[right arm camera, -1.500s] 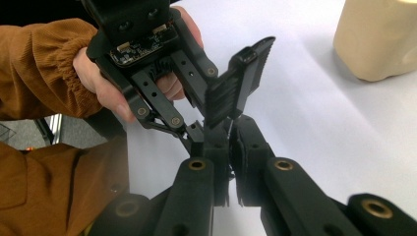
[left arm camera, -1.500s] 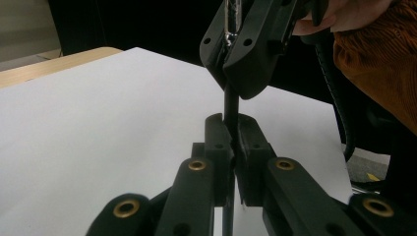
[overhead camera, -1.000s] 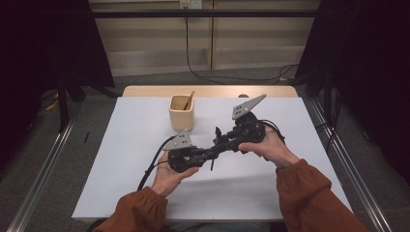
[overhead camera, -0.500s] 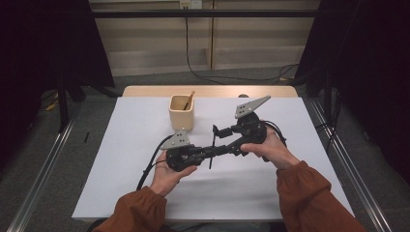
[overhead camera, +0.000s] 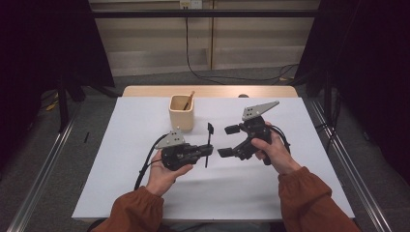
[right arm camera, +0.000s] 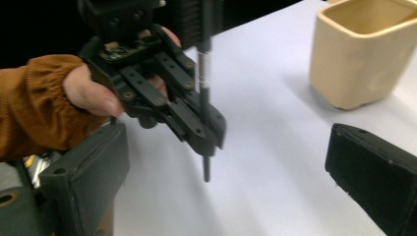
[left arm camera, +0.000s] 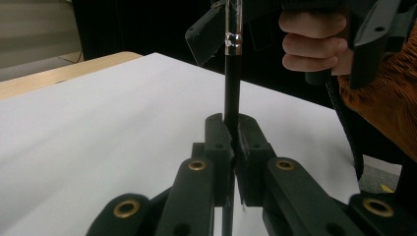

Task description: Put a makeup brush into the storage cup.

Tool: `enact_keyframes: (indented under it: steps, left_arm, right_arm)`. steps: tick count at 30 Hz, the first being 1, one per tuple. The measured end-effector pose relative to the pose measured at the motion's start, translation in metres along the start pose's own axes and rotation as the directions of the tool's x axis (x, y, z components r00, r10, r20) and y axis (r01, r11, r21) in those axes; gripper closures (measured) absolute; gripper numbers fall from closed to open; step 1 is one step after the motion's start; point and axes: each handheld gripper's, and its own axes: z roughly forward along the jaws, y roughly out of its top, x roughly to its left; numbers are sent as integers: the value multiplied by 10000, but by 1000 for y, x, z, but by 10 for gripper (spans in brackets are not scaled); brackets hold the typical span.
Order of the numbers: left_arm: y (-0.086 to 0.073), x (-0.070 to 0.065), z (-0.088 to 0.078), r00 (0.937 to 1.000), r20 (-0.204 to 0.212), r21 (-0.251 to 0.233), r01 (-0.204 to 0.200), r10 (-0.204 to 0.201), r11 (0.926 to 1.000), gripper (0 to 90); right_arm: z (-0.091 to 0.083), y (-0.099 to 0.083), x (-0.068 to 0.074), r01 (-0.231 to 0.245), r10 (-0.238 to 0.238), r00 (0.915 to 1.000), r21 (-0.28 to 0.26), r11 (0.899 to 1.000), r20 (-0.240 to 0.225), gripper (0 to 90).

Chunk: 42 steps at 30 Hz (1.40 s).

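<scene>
Brush (overhead camera: 209, 144), light, stiff, slippery-handled, stands pinched low by left gripper (overhead camera: 209, 151); right gripper (overhead camera: 227, 141) has just spread wide, empty.

No legible text, label, brand, number or sign appears in any view. The grey plates on the grippers, the cup on the far side of the table and the table cover carry no readable marking. The silver band on the black stick is too blurred to show any characters.
</scene>
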Motion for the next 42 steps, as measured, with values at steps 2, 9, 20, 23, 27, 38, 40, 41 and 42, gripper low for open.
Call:
enact_keyframes:
  steps: [2, 9, 20, 23, 27, 38, 40, 41, 42]
  left_arm:
    - [0, 0, -1, 10000, -42, -19, 18, -18, 10000, 856]
    - [2, 4, -6, 9998, -140, -2, 118, -118, 9999, 855]
    - [5, 9, -17, 9992, -388, -1, 133, -133, 9999, 855]
    - [6, 12, -21, 9989, -409, -23, 235, -236, 9997, 855]
    - [8, 17, -29, 9973, -542, -147, 485, -492, 9987, 855]
    - [15, 26, -40, 9947, -866, -261, 535, -555, 9982, 855]
    - [15, 27, -41, 9944, -887, -252, 549, -569, 9982, 855]
    - [15, 28, -42, 9942, -911, -225, 557, -575, 9982, 855]
    - [15, 29, -43, 9938, -923, -255, 599, -620, 9979, 855]
  right_arm:
    - [-2, -2, 0, 20, -20, 9999, -59, 10000, 102, 14]
    - [-7, -7, -3, -134, 152, 9993, -519, 9986, 337, 13]
    - [-6, -18, -3, -243, 297, 9943, -536, 9983, 1022, 30]
    - [-9, -20, -1, -160, 240, 9931, -701, 9974, 1152, 28]
    - [-13, -28, 0, -90, 261, 9847, -990, 9950, 1722, 29]
    - [-28, -47, 3, -71, 523, 9654, -1749, 9846, 2553, 52]
    - [-30, -50, 3, -128, 581, 9663, -1788, 9838, 2506, 43]
    - [-31, -52, 3, -148, 612, 9655, -1812, 9833, 2530, 44]
    - [-32, -54, 3, -174, 651, 9650, -1856, 9825, 2542, 44]
